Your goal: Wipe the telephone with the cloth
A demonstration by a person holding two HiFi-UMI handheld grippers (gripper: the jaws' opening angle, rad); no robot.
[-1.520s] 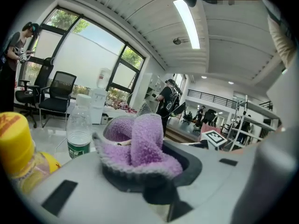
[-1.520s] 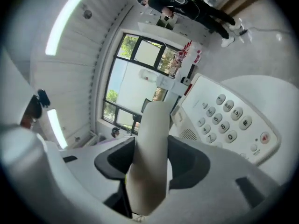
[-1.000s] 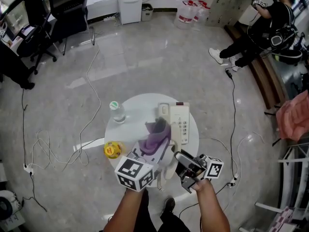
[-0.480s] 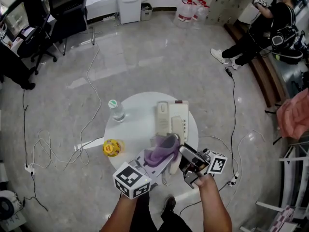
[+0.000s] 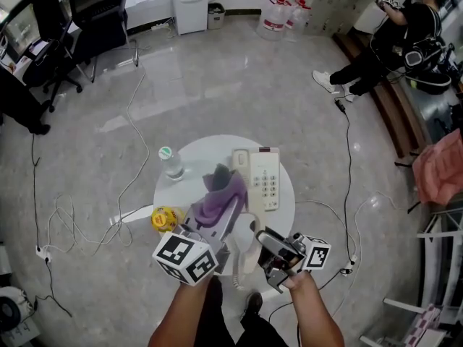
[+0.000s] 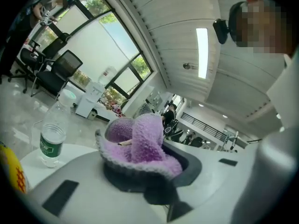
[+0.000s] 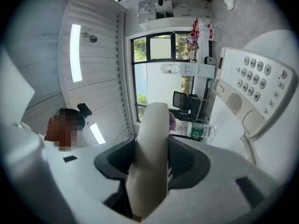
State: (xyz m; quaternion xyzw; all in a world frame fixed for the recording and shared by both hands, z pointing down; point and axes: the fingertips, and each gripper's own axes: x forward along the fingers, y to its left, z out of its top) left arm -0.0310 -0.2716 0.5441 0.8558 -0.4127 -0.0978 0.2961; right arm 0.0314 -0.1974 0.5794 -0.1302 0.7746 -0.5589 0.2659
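A white telephone base [image 5: 263, 178] with a keypad lies on the round white table [image 5: 195, 186]. Its handset [image 5: 249, 243] is lifted off, near the table's front edge, and my right gripper [image 5: 257, 249] is shut on it. In the right gripper view the handset [image 7: 150, 157] stands up between the jaws, with the base [image 7: 252, 92] and coiled cord [image 7: 247, 149] at the right. My left gripper [image 5: 219, 219] is shut on a bunched purple cloth [image 5: 219, 191], left of the base and beside the handset's upper end. The cloth [image 6: 138, 146] fills the jaws in the left gripper view.
A water bottle [image 5: 171, 163] stands at the table's left, and a yellow object [image 5: 164, 219] sits at its front left edge. Cables trail over the grey floor [image 5: 87, 215]. Office chairs stand far back at the left; a person sits at the upper right.
The left gripper drew the cloth back toward me, then carried it forward and left along the handset. The right gripper kept its hold on the handset and shifted only slightly.
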